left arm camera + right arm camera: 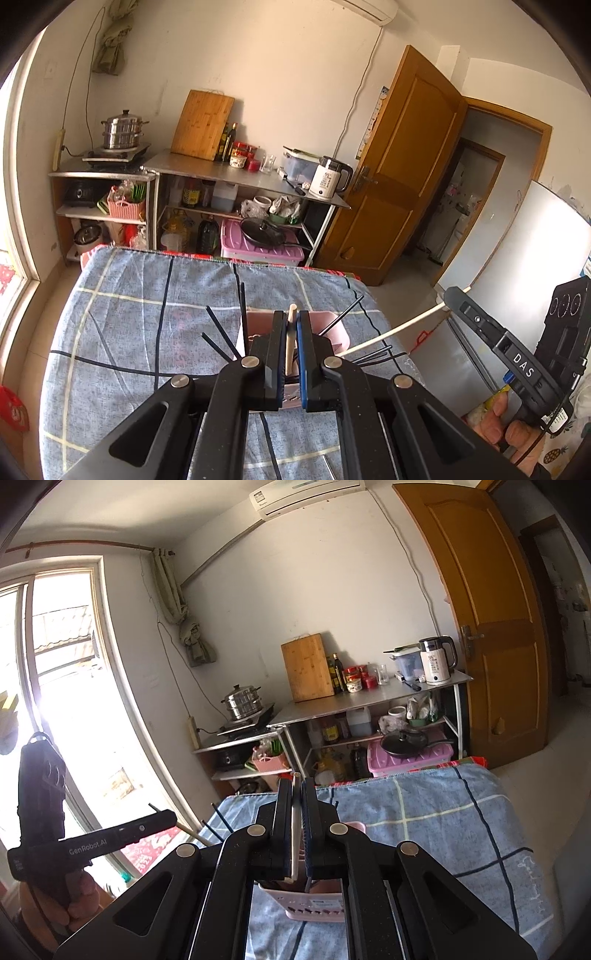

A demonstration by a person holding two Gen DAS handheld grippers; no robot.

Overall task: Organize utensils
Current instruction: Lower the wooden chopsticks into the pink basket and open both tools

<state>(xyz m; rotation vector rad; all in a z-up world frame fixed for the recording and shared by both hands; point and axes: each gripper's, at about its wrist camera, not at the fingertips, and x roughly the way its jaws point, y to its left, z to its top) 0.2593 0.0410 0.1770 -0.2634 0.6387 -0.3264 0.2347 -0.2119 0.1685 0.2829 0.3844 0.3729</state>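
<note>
A pink utensil holder (332,326) stands on the blue plaid tablecloth (147,295), with several black chopsticks (242,306) sticking out of it. My left gripper (292,321) is shut on a wooden chopstick (290,343) held upright over the holder. My right gripper (296,794) is shut on a white chopstick (295,834) above the holder (314,910). The right gripper also shows in the left wrist view (452,295), with the white chopstick (399,328) slanting down into the holder. The left gripper shows at the left of the right wrist view (166,818).
A steel shelf (221,173) with a cutting board (203,123), bottles and a kettle (328,177) stands against the far wall. A steamer pot (122,129) sits at the left. A wooden door (402,162) stands open at the right. A window (55,664) lies to the left.
</note>
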